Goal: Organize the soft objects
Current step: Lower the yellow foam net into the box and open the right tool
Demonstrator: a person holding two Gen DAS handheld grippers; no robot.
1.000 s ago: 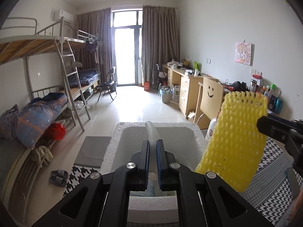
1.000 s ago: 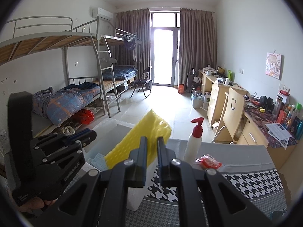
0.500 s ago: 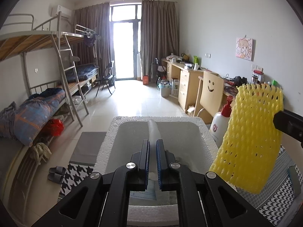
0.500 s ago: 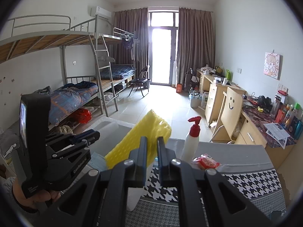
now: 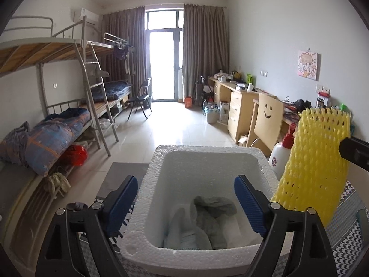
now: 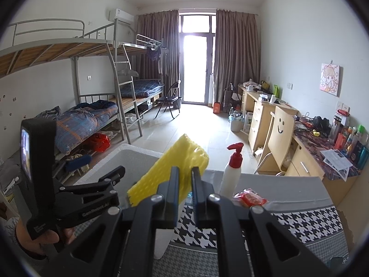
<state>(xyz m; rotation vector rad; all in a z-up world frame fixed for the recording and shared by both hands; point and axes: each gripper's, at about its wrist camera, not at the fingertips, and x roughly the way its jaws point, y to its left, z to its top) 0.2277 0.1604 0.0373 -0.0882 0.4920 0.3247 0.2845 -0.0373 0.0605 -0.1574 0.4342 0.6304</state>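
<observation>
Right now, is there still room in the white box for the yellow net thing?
Yes. The foam box is bare along its far wall and middle floor; the near end is crowded with the grey cloth. On the table, the houndstooth cloth right of the red packet is free too.

At about one o'clock we saw a white pump bottle (image 6: 232,173) with a red top standing on the worktop (image 6: 297,221), whose cloth was black-and-white houndstooth. Just beside the bottle, toward three o'clock, lay a red packet (image 6: 250,198). Farther off at two o'clock stood a wooden chair (image 6: 281,136) bearing a smiley face. At ten o'clock stood a bunk bed (image 6: 76,73).
</observation>
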